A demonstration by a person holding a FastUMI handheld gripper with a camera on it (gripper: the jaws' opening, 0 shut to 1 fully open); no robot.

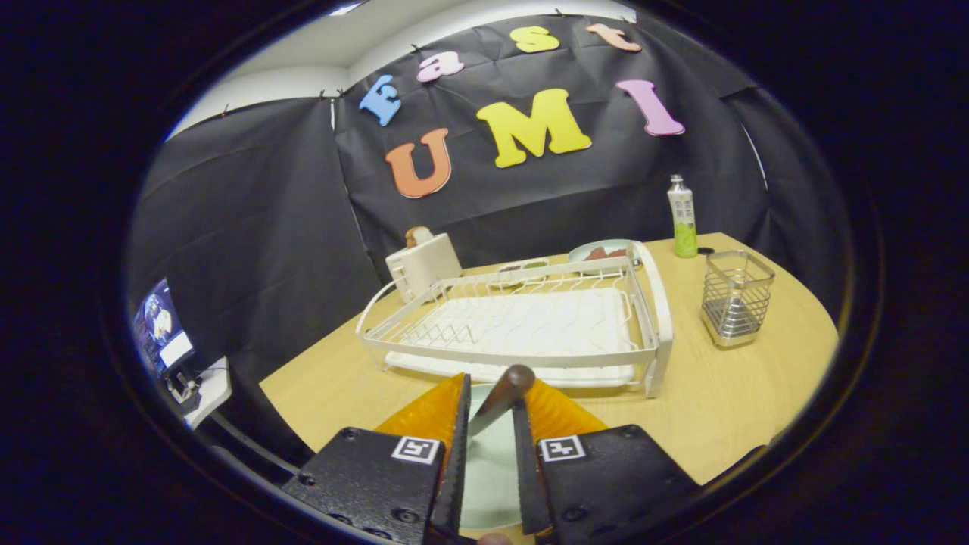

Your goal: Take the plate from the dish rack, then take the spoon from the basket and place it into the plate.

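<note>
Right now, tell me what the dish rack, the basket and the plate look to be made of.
Dish rack: white coated wire, thin bent rods, over what looks like a plastic drip tray.
Basket: bare metal, probably steel; shiny silver wire grid.
Plate: pale green, smooth and faintly glossy, ceramic or melamine, I can't tell which.
The gripper holds a dark spoon handle over the plate.

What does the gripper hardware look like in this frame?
The gripper has two black textured blocks with round screw heads. Each block carries a square black-and-white fiducial tag near its inner edge. Two narrow fingers run forward from between them. No cables visible.
</note>
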